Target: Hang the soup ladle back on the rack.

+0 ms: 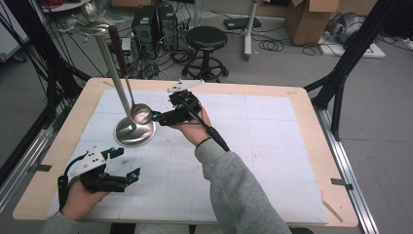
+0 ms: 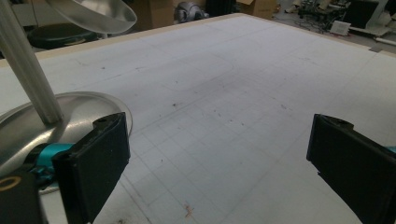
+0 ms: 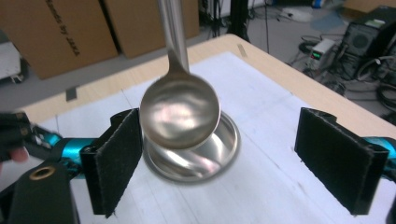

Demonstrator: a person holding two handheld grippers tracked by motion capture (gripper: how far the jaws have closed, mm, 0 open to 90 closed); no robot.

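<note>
The table (image 1: 302, 146) spreads under me, and the metal stand (image 1: 135, 131) rises at ten o'clock from its middle. The high view shows the ladle (image 1: 140, 113) hanging from the stand's top; my right gripper view shows its bowl near my left pad, untouched. My right gripper (image 1: 157, 117) gapes wide, empty. My left gripper (image 1: 127, 163), at seven o'clock, also stands wide, holding nothing.

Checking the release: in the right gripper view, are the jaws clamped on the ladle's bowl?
No: the right gripper stands wide open, its pads clear of the ladle.
</note>
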